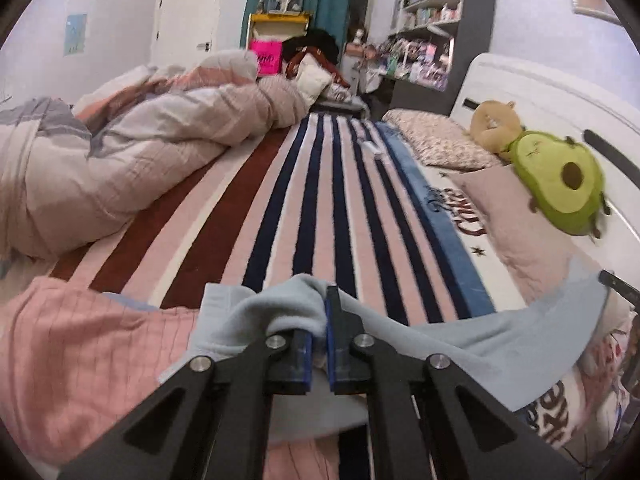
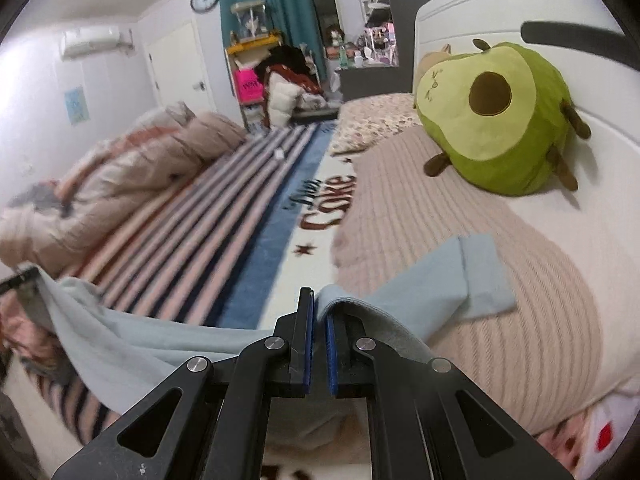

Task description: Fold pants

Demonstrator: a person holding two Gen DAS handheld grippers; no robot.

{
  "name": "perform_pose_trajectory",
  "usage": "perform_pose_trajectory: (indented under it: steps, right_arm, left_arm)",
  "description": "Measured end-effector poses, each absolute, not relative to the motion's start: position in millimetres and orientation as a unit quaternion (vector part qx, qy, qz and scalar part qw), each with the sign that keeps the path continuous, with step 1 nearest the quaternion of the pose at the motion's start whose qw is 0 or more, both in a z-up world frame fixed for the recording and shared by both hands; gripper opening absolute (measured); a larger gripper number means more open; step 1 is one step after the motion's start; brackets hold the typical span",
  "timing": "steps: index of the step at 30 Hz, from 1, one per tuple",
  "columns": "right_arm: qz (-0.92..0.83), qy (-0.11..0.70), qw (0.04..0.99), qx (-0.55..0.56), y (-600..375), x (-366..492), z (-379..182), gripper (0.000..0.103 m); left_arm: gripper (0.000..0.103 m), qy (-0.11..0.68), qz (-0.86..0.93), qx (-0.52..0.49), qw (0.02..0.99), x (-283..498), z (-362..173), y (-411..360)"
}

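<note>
Now both grippers are pinching the pale blue pants (image 1: 480, 340) above the striped blanket (image 1: 320, 208). The left gripper (image 1: 320, 312) is pressing its blue pads together on a bunched fold of the fabric, which is draping over its left finger. The right gripper (image 2: 318, 312) is clamping another edge of the pants (image 2: 440, 280), and one cuffed leg is lying on the beige pillow (image 2: 480, 340) beside the blanket (the far side looks blurred). An avocado plush (image 2: 496, 116) is sitting beyond that pillow, and a rumpled duvet (image 1: 140, 152) is lying along the blanket's other side.
</note>
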State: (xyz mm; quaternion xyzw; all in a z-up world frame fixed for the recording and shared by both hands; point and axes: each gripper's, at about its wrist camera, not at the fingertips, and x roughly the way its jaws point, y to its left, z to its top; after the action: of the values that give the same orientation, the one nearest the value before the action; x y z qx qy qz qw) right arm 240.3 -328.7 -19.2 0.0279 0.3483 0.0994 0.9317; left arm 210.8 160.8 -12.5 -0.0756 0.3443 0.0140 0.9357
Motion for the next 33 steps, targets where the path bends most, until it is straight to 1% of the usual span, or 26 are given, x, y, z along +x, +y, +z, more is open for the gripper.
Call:
perform_pose_trajectory:
  steps: [8, 9, 10, 11, 12, 13, 15, 16, 18, 21, 24, 26, 28, 33]
  right_arm:
    - [0.069, 0.407, 0.91, -0.031, -334.1, 278.7, -48.3, 0.001]
    - [0.07, 0.411, 0.908, -0.035, -333.1, 278.7, -50.2, 0.007]
    - [0.072, 0.415, 0.906, -0.038, -332.2, 277.3, -51.4, 0.017]
    - [0.076, 0.417, 0.905, -0.034, -332.7, 274.0, -51.0, 0.022]
    - [0.082, 0.416, 0.905, -0.028, -333.7, 270.8, -49.4, 0.031]
    - [0.088, 0.415, 0.905, -0.021, -334.9, 268.0, -46.8, 0.037]
    - [0.093, 0.407, 0.909, -0.013, -339.6, 255.5, -36.7, 0.041]
    - [0.096, 0.402, 0.911, -0.01, -340.7, 250.6, -32.2, 0.046]
    - [0.101, 0.39, 0.915, -0.005, -343.0, 238.0, -20.8, 0.053]
    - [0.116, 0.367, 0.923, -0.013, -335.6, 216.1, -6.0, 0.055]
    - [0.171, 0.366, 0.915, -0.023, -314.7, 203.1, -5.7, 0.055]
    - [0.21, 0.375, 0.902, -0.037, -292.8, 198.4, -14.4, 0.055]
    - [0.241, 0.383, 0.889, -0.063, -268.9, 198.5, -27.9, 0.058]
    - [0.301, 0.4, 0.856, -0.13, -210.7, 207.7, -76.6, 0.058]
  left_arm:
    - [0.004, 0.39, 0.079, -0.042, 0.916, 267.4, -44.4, 174.0]
    - [0.005, 0.391, 0.079, -0.042, 0.916, 269.2, -44.7, 173.5]
    - [0.009, 0.392, 0.078, -0.044, 0.916, 269.6, -44.0, 174.1]
    - [0.012, 0.392, 0.073, -0.047, 0.916, 269.0, -42.2, 174.2]
    - [0.026, 0.389, 0.069, -0.05, 0.917, 266.9, -39.0, 174.6]
    - [0.052, 0.379, 0.065, -0.052, 0.922, 261.4, -32.4, 175.1]
    - [0.079, 0.352, 0.064, -0.048, 0.933, 249.0, -18.8, 175.0]
    - [0.079, 0.334, 0.06, -0.042, 0.94, 238.8, -8.2, 175.0]
    - [0.079, 0.319, 0.046, -0.05, 0.945, 224.1, 6.9, 177.6]
    - [0.079, 0.321, 0.027, -0.053, 0.945, 207.6, 15.0, 173.5]
    - [0.079, 0.337, 0.001, -0.037, 0.941, 198.3, 8.7, 157.7]
    - [0.079, 0.351, -0.028, -0.02, 0.936, 194.0, -1.6, 141.2]
    - [0.079, 0.369, -0.047, -0.006, 0.928, 196.1, -13.5, 125.5]
    - [0.079, 0.404, -0.098, 0.0, 0.91, 210.3, -44.4, 91.5]
